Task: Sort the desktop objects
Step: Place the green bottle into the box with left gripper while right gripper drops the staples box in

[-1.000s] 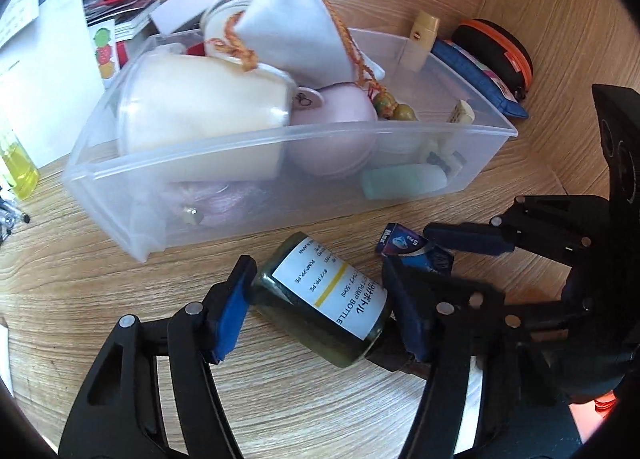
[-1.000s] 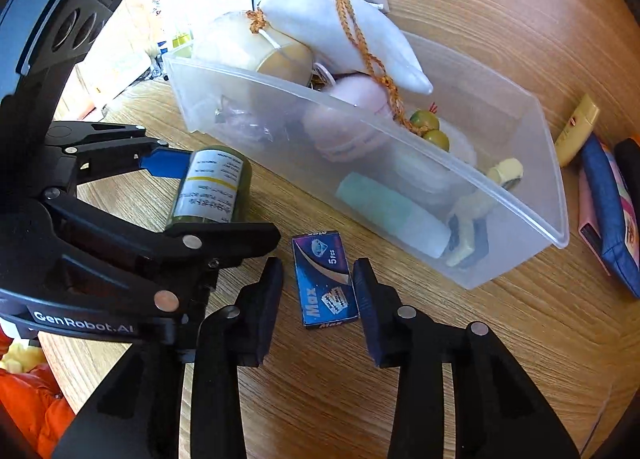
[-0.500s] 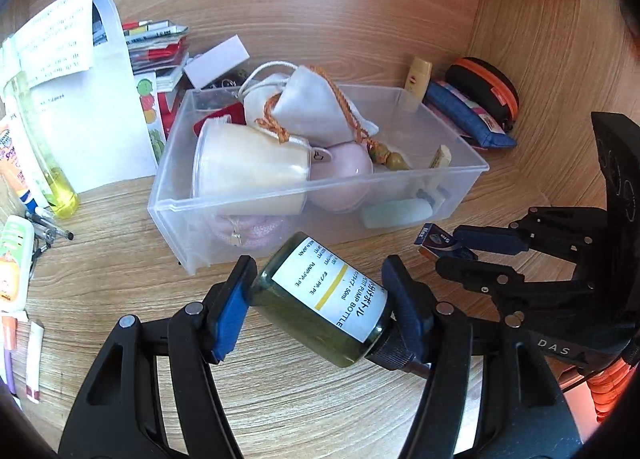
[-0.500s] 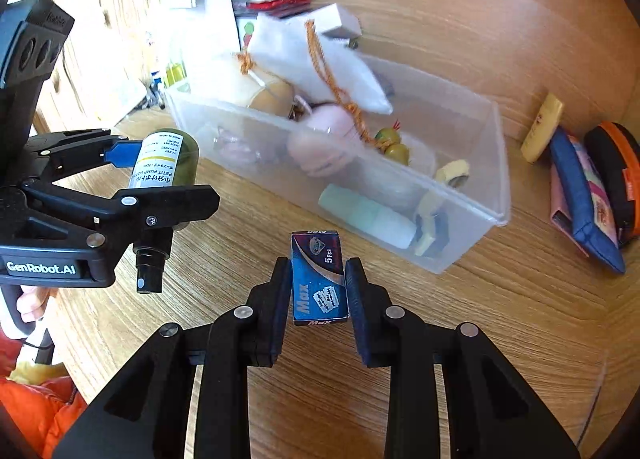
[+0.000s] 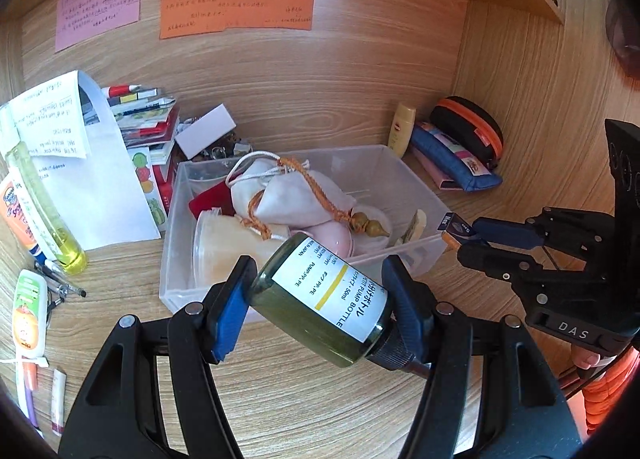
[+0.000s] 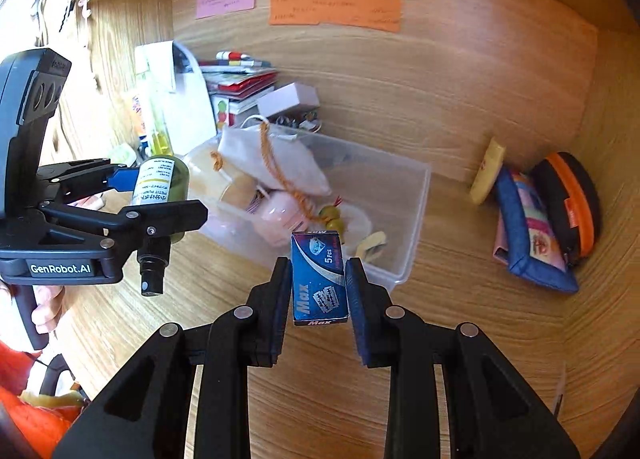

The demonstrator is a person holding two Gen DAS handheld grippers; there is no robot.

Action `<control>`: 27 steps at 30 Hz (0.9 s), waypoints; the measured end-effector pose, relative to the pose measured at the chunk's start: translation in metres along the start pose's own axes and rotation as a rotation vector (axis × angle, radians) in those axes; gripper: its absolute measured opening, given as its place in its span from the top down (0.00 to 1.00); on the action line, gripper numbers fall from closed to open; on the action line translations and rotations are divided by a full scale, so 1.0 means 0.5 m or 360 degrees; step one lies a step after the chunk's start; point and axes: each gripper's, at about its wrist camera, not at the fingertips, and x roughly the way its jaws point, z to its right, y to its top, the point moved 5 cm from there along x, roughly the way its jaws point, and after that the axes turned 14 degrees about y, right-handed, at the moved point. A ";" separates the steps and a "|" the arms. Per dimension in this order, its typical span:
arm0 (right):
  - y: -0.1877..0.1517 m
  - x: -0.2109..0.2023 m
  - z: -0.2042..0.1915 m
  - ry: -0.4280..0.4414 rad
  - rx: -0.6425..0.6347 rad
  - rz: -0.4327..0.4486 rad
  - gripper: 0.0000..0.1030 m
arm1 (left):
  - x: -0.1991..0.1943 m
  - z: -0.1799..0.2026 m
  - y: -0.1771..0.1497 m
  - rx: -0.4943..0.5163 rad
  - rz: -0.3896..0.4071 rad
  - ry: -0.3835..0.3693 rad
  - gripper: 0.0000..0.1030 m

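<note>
Both grippers have been lifted off the desk since the earlier frame, each with its load. Between the pads of the left gripper (image 5: 320,291) a green bottle (image 5: 324,299) is clamped, tilted, with its black pump end toward the lower right. The right gripper (image 6: 319,287) is closed narrowly on a blue box (image 6: 319,279), held upright in the air in front of the bin's near wall.

Only in the left view are a yellow tube (image 5: 44,199) and an orange-capped tube (image 5: 26,319) seen at the desk's left side. Only in the right view is the box's printed face shown.

Inside the clear bin (image 5: 424,195) a white drawstring pouch (image 5: 292,195) is piled on a cream jar (image 5: 228,247) and a pink round case (image 5: 340,239). Beside the bin, against the back corner, a blue pencil case (image 6: 524,227) and a black zip case (image 6: 568,203) are leaned.

Both grippers are pointed downward toward the bin, the right one just right of the left.
</note>
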 end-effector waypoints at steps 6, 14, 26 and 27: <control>0.011 0.008 0.034 -0.0016 0.0042 0.0014 0.76 | 0.016 0.022 0.044 0.0026 0.0028 -0.0014 0.38; 0.024 0.027 0.065 -0.0012 0.0070 0.0013 0.76 | 0.053 0.036 0.091 0.0052 0.0036 0.0017 0.38; 0.032 0.075 0.095 0.0016 0.0124 -0.0029 0.76 | 0.146 0.054 0.107 0.0119 0.0002 0.0180 0.38; 0.033 0.079 0.094 0.0018 0.0122 -0.0034 0.76 | 0.153 0.053 0.103 0.0125 -0.0006 0.0189 0.38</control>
